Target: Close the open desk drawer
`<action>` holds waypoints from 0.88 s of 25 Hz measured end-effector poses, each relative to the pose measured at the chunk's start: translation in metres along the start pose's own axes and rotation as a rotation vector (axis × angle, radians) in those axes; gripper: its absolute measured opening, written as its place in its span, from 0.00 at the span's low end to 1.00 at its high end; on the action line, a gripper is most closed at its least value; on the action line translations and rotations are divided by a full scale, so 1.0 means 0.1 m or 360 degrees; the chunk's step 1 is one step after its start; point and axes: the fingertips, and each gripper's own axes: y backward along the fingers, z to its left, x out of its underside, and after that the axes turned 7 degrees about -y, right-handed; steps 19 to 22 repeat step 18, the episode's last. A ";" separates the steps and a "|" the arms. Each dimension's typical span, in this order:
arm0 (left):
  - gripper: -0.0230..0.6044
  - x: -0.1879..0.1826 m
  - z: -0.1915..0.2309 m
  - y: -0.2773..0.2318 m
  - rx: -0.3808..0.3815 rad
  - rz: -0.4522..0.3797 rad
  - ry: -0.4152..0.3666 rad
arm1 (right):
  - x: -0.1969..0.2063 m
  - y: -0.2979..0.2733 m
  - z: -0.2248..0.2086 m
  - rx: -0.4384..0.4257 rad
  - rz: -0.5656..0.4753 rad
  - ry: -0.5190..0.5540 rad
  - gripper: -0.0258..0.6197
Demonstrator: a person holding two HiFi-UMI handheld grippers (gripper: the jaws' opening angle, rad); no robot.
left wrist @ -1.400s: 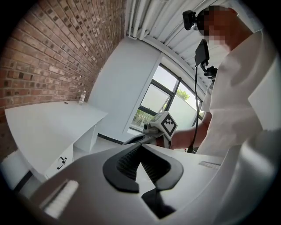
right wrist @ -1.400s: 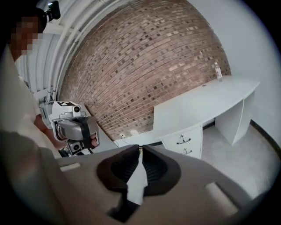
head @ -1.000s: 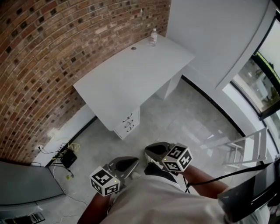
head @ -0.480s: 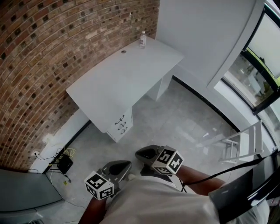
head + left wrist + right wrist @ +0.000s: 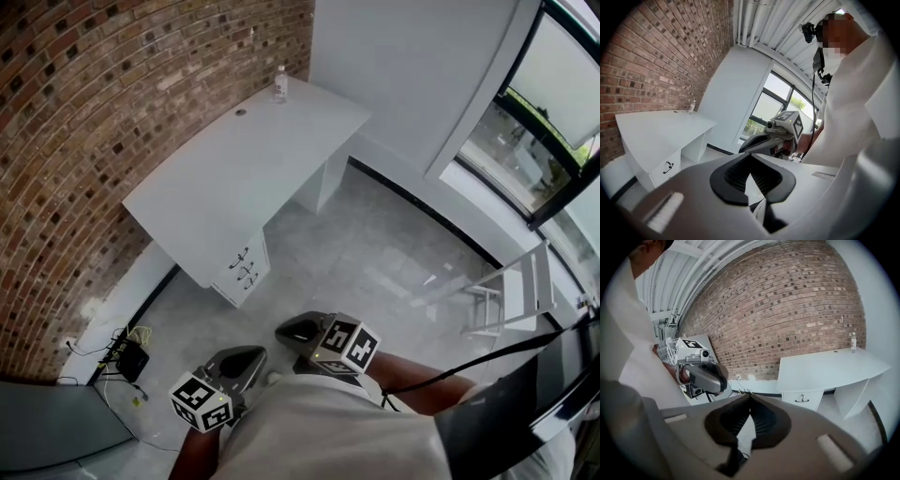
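Right gripper (image 5: 749, 398) shut, drawer handle (image 5: 802, 400) beyond, three handles (image 5: 244, 268) in head view

The left gripper (image 5: 246, 356) and right gripper (image 5: 286, 330) sit side by side near the person's torso, tilted slightly downward, each with fingers (image 5: 736, 176) together and nothing between them.

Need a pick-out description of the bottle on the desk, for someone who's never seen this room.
Find the brick wall; the white desk stands against it. At the desk's far end, by the corner with the white wall, stands a small clear bottle. It is the only upright thing on the top; its one neighbour is a flat dark round spot.
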 end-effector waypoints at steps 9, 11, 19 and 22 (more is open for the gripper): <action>0.04 0.04 -0.04 -0.02 0.0035 0.0000 -0.0006 | 0.03 0.06 0.05 0.0028 -0.0007 -0.0016 0.04; 0.04 0.07 -0.04 -0.02 0.0042 0.0002 -0.0002 | 0.04 0.06 0.06 0.0034 -0.0014 -0.0016 0.04; 0.04 0.14 0.01 0.01 0.0046 0.0013 0.0001 | 0.12 0.00 0.09 0.0034 0.0001 -0.0035 0.04; 0.04 0.14 0.01 0.01 0.0046 0.0013 0.0001 | 0.12 0.00 0.09 0.0034 0.0001 -0.0035 0.04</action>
